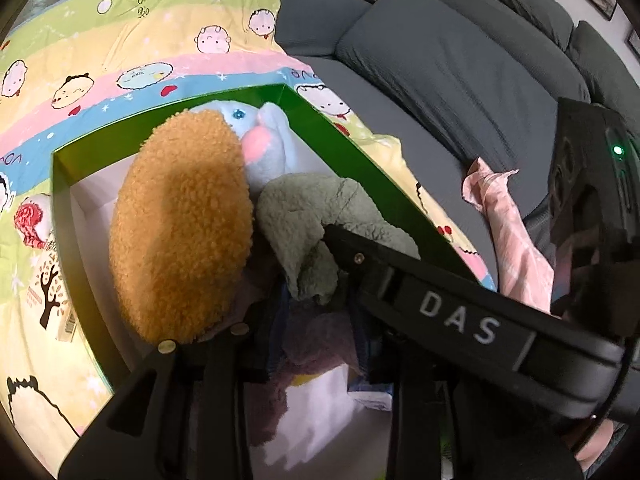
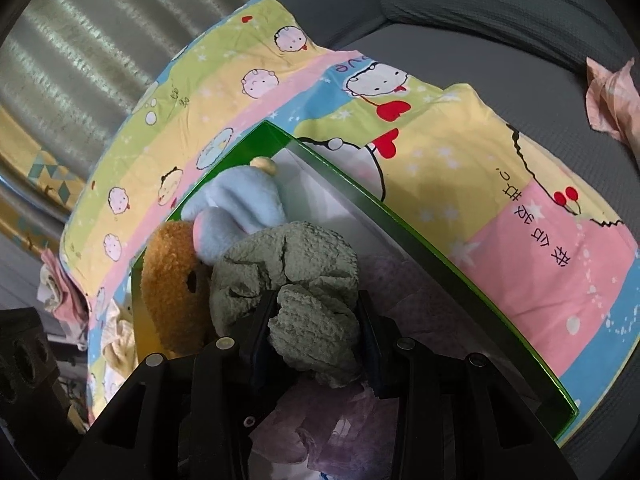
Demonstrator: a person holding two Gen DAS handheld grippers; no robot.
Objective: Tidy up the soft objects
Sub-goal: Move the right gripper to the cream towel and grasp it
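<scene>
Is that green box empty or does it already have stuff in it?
Partly filled: the green box holds an orange plush, a blue plush and a grey-green one.

Bright daylight from the left in both views. Glare bleaching the quilt (image 1: 132, 46) along the left edge of the left wrist view. Deep shadow low in frame. Strong fisheye bending, black corners, soft blur at the rims.
</scene>
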